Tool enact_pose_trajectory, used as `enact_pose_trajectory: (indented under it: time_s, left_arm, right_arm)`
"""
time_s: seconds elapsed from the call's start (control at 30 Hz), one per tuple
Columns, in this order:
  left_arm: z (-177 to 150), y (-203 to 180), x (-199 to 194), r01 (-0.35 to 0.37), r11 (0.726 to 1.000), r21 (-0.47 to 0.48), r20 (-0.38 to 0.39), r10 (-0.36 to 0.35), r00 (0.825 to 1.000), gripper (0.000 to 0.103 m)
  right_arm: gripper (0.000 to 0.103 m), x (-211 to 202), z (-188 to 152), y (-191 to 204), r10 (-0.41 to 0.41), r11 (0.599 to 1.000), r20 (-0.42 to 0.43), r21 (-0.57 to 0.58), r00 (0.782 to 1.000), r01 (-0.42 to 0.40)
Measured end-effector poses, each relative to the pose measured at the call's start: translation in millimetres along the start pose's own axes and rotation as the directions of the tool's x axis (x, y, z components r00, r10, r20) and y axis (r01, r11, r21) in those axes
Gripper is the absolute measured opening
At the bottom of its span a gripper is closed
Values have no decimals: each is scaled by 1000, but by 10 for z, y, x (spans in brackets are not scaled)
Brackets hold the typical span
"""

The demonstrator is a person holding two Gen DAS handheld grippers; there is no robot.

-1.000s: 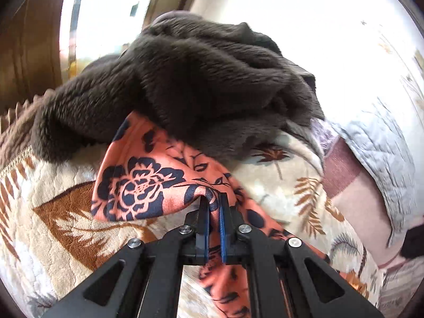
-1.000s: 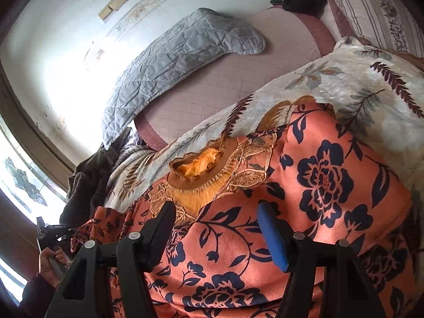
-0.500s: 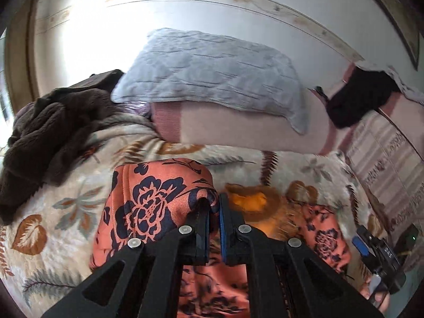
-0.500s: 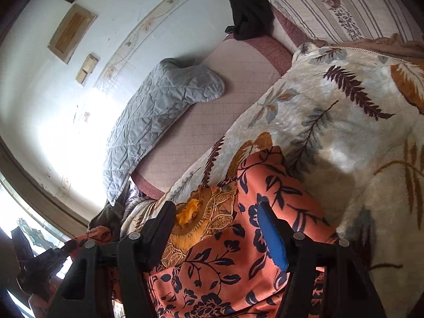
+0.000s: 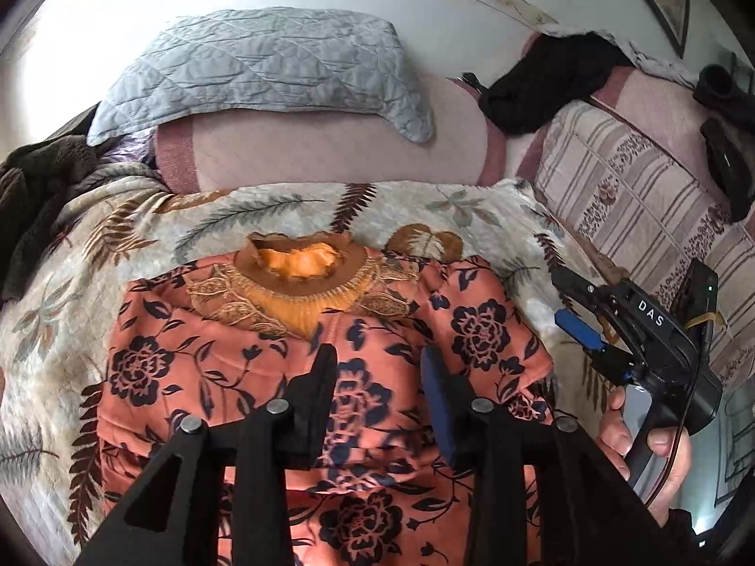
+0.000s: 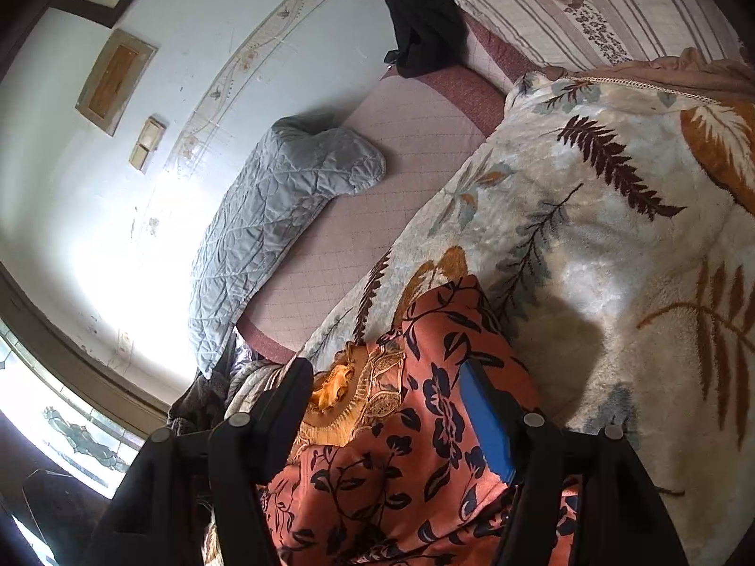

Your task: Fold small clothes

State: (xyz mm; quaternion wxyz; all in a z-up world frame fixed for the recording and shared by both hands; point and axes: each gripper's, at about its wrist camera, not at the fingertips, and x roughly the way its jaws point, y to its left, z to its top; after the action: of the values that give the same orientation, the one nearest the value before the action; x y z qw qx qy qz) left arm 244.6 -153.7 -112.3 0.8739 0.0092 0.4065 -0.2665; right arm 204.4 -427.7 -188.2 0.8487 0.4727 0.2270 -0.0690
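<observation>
Over leaf-print bedding [image 5: 283, 210], both grippers' fingers [image 5: 325, 377] gape above the floral garment [image 5: 155, 358], left pair opening.

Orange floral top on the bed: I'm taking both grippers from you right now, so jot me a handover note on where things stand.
Left gripper: jaws opening, nothing pinched, above the orange floral top.
Right gripper: open, empty, over the top's right edge.
Top lies collar up on the leaf-print blanket, both sides folded in.
Left: fold the bottom up toward the collar, then set it aside. Brown fleece garment waits at the blanket's left edge.
</observation>
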Motion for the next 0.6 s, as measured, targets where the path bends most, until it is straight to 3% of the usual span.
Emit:
enact_pose_trajectory:
  time_s: [0.07,0.17,0.3,0.37,0.43,0.6]
  left_arm:
    - [-29,242,-110,-30,998,-52,34,32,999,48]
    - [-79,679,-141,-154,980,-125,37,159,987,52]
    - [-258,1245,-5,-343,917,-205,-23,345,938,52]
    - [-382,1471,73,-384,892,-238,-49,384,922,52]
    - [-487,1626,135,-397,879,-266,-62,395,917,52]
    - [-646,1827,346,-420,867,-268,-112,405,907,52]
  right_arm:
    - [68,94,-66,83,4,999,-43,-33,999,-5]
    - [68,271,-221,270,7,994,-132,-110,991,-21]
    - [68,481,-571,651,-30,953,-246,-299,969,-47]
    - [68,558,-800,832,-51,913,-297,-401,954,-76]
    - [69,599,-1024,984,-84,861,-329,-499,941,-98]
    - [76,729,-1558,1146,-232,686,-320,-723,919,-78]
